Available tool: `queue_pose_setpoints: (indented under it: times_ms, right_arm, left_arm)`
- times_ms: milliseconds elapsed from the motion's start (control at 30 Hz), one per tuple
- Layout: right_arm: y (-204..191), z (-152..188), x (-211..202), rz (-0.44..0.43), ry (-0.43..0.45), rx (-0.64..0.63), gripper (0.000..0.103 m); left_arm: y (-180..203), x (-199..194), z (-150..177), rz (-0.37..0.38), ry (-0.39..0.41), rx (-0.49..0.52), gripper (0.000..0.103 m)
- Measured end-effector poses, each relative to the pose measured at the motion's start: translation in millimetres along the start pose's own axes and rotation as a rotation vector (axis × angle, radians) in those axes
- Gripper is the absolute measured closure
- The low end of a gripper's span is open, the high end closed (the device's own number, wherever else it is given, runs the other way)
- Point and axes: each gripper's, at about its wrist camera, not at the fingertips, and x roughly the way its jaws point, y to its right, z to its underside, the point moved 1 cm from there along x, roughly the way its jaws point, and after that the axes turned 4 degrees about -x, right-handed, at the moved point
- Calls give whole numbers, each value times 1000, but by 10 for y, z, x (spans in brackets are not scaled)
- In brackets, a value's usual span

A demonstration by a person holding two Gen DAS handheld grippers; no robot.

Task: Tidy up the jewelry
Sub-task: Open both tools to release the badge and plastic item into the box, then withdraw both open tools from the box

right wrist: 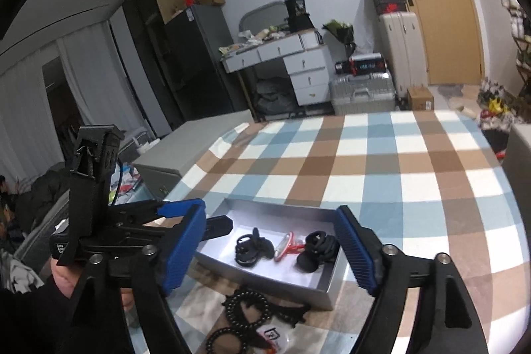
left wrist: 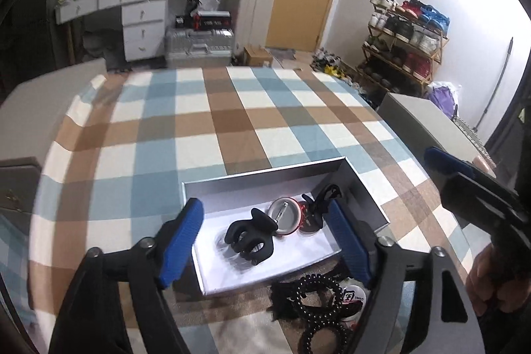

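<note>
A shallow grey box (left wrist: 262, 176) (right wrist: 328, 289) sits on the checked tablecloth. Inside lie a black hair claw (left wrist: 250, 236) (right wrist: 252, 246), a round pin badge (left wrist: 285, 216) (right wrist: 283, 243) and a second black clip (left wrist: 323, 199) (right wrist: 318, 249). In front of the box lie black bead bracelets (left wrist: 318, 297) (right wrist: 247, 309) and another badge (left wrist: 353, 297) (right wrist: 273, 335). My left gripper (left wrist: 265, 241) is open and empty, above the box's near side. My right gripper (right wrist: 270, 249) is open and empty, hovering above the box; it also shows at the right in the left wrist view (left wrist: 444, 160).
The checked tablecloth (left wrist: 212, 121) (right wrist: 381, 161) covers the table. A grey box (left wrist: 428, 125) stands off its right edge. A dresser (left wrist: 132, 19), suitcases (left wrist: 199, 45) and a shoe rack (left wrist: 405, 42) stand beyond the far edge.
</note>
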Motion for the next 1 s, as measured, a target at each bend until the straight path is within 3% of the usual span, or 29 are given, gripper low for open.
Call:
queue_pose_setpoints:
  times_ms: [200, 367, 600, 767, 1000]
  right_arm:
    - [-234, -8, -212, 7, 42, -52, 2]
    - [-330, 40, -366, 1, 61, -44, 0]
    - [-465, 139, -619, 19, 98, -50, 0]
    - [-491, 243, -770, 49, 116, -36, 0]
    - [-482, 477, -821, 85, 87, -23, 0]
  left_arm:
    - [100, -279, 22, -61, 106, 6, 17]
    - [186, -451, 123, -100, 164, 30, 6]
    - [182, -640, 267, -109, 186, 11, 5]
    - [57, -823, 406, -157, 228, -50, 5]
    - [-66, -906, 657, -191, 220, -82, 4]
